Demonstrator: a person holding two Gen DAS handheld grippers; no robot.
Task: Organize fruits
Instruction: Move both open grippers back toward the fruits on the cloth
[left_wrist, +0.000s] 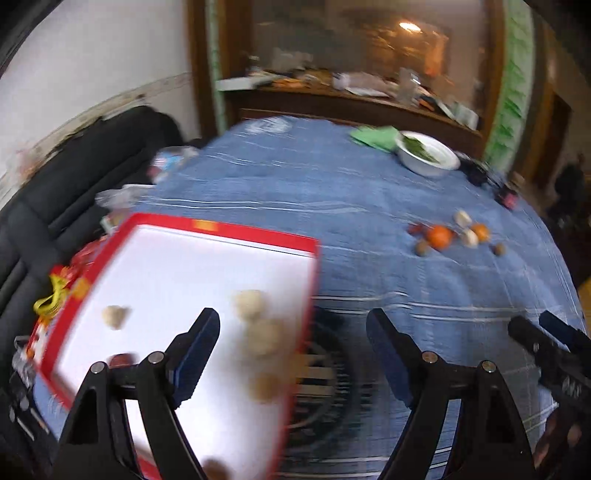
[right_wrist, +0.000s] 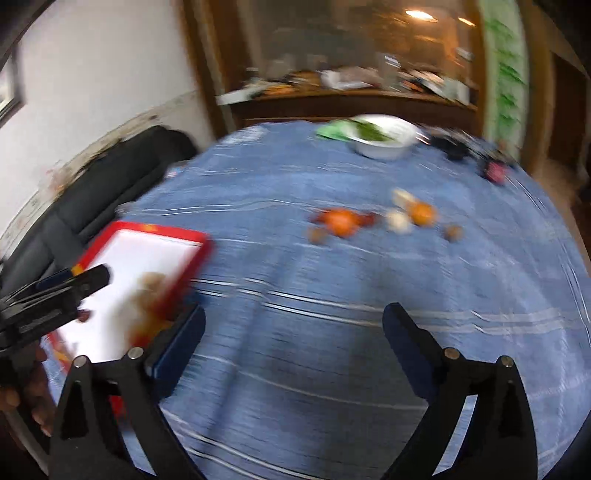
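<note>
Your left hand-held gripper (left_wrist: 291, 325) has its jaws spread wide with nothing between them, hanging over the right edge of the red-rimmed white tray (left_wrist: 221, 230), where a few pale fruits (left_wrist: 250, 303) lie blurred. Your right hand-held gripper (right_wrist: 293, 321) is just as wide and empty above the blue desk (right_wrist: 332, 295). The oranges (right_wrist: 341, 220) and small fruits sit farther back, well apart from the tray.

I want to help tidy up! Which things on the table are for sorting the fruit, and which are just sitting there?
For the job:
- red tray with a few pieces already in it
- oranges and the small bits around them on the blue tablecloth

Just lying about:
- white bowl with greens
- green cloth
- cluttered shelf
</note>
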